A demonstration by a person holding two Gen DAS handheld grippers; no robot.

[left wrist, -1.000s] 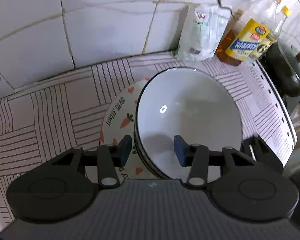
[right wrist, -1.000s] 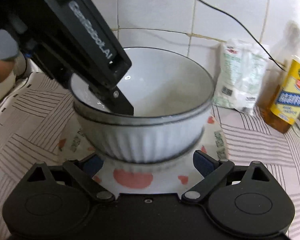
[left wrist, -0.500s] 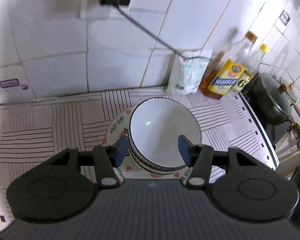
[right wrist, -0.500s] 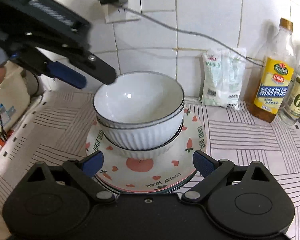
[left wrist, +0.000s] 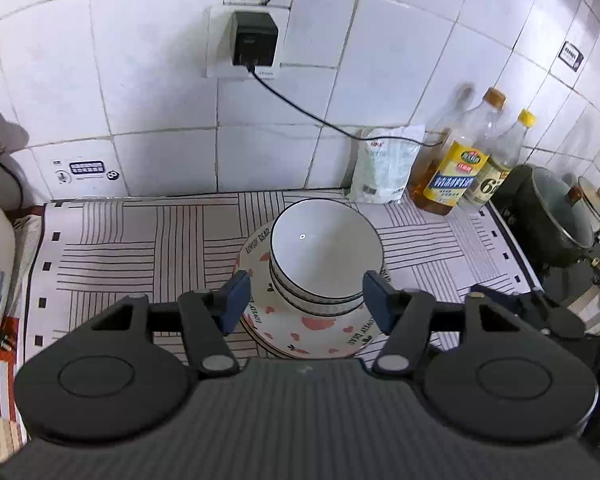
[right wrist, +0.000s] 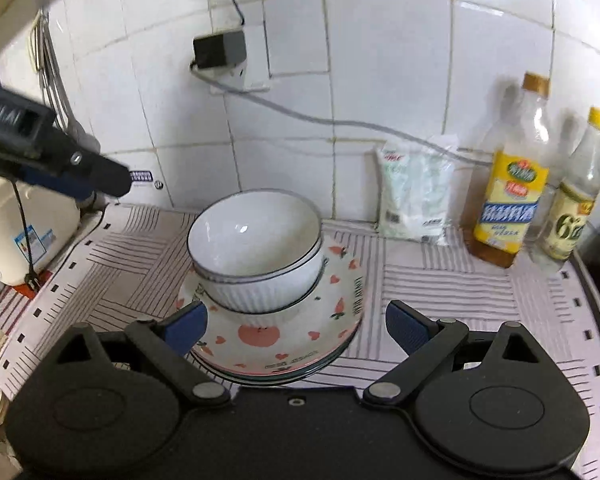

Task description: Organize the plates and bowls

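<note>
We see the stack centre frame in both views: white bowls (left wrist: pixel 326 248) nested, top bowl's ribbed wall visible from the right wrist (right wrist: pixel 260 280), sitting on the heart-print plates (left wrist: pixel 300 332), which rest on the striped mat (left wrist: pixel 140 240).

Left gripper (left wrist: pixel 305 300): jaws apart, holding nothing, blue pads (left wrist: pixel 236 300) framing the stack from above without touching it. From the right wrist it shows at the left edge of the frame (right wrist: pixel 52 168), raised well clear of the bowls.

Right gripper (right wrist: pixel 296 326): jaws wide apart, empty, pads (right wrist: pixel 406 330) either side of the plates' (right wrist: pixel 260 344) near rim, not touching as far as we can tell.

Upper centre: black plug adapter (left wrist: pixel 254 42) on the tile wall. Right of the stack: white bag (left wrist: pixel 384 168) and two oil bottles (right wrist: pixel 508 184); dark pot (left wrist: pixel 548 216) at right edge.
</note>
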